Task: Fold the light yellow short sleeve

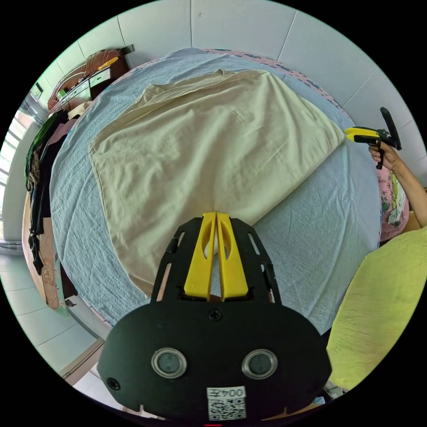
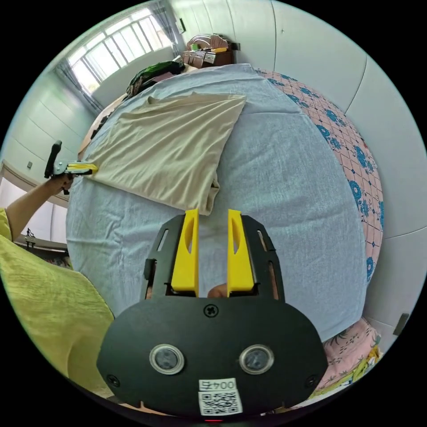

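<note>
Yellow fingers of the left gripper sit pressed together right at the near hem of the light yellow short sleeve shirt, closed on a pinch of the fabric's edge, black mounting plate below them. Over on the far side of this left gripper view, the right gripper shows up in a hand, its yellow tip just at the shirt's corner near the bed's right edge. The shirt lies spread flat across the middle of the bed, on a pale blue sheet, with one side already folded over along the top. Switching to the right gripper view: its own fingers stand clearly apart, holding nothing, hovering over bare blue sheet just short of the shirt's nearest corner, where the cloth bunches a little. Across the bed the left gripper appears at the shirt's far corner, gripped by a hand, tip touching the fabric there. A person's yellow-green sleeve crowds the lower left. A pink floral bedspread runs along the bed's edge by the white wall, a window glows beyond, and dark clothes hang beside the bed.
</note>
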Action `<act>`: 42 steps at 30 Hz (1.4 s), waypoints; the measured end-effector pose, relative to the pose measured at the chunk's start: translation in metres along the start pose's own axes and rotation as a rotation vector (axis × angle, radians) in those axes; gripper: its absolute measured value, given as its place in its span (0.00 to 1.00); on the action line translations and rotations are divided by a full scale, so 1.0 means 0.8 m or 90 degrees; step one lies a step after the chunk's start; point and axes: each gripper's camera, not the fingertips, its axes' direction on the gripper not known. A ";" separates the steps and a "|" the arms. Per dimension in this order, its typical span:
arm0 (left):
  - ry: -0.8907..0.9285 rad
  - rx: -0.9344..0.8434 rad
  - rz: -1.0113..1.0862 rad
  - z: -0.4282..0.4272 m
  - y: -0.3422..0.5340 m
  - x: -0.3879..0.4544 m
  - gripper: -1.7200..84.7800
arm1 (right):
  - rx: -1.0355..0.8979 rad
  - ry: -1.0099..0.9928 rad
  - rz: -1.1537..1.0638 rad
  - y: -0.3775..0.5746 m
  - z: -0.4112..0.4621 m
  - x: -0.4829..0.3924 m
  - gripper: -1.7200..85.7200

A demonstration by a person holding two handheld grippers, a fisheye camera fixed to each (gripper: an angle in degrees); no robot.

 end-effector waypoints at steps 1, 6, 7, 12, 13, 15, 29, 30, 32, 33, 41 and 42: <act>0.001 0.003 -0.003 0.004 -0.002 0.000 0.02 | 0.001 -0.021 0.015 -0.011 0.002 0.000 0.13; -0.006 0.004 -0.003 0.019 -0.015 0.002 0.02 | -0.063 0.027 0.022 -0.037 0.035 0.002 0.06; -0.007 0.005 -0.002 0.023 -0.017 0.002 0.02 | -0.063 -0.009 0.082 -0.038 0.034 0.019 0.06; 0.002 0.017 -0.015 0.039 -0.025 0.001 0.02 | -0.003 0.037 0.153 -0.038 0.007 0.030 0.09; 0.005 0.024 -0.021 0.044 -0.026 0.000 0.02 | 0.023 0.032 0.131 -0.047 -0.001 0.015 0.08; 0.009 0.033 -0.030 0.050 -0.027 0.000 0.03 | 0.039 0.006 0.068 -0.064 -0.002 -0.017 0.08; -0.061 0.168 0.086 0.029 -0.106 -0.046 0.09 | 0.088 0.061 -0.161 -0.217 0.023 -0.110 0.12; -0.063 0.172 0.091 0.029 -0.113 -0.054 0.10 | 0.084 0.069 -0.178 -0.229 0.028 -0.114 0.12; -0.074 0.170 0.119 0.039 -0.149 -0.083 0.10 | 0.058 0.100 -0.235 -0.277 0.055 -0.131 0.13; -0.081 0.164 0.128 0.043 -0.159 -0.088 0.11 | 0.052 0.100 -0.247 -0.288 0.062 -0.134 0.14; -0.168 0.029 0.316 0.117 -0.267 -0.104 0.14 | -0.064 0.179 -0.400 -0.401 0.163 -0.176 0.15; -0.167 0.024 0.325 0.122 -0.272 -0.105 0.14 | -0.078 0.187 -0.412 -0.406 0.169 -0.178 0.15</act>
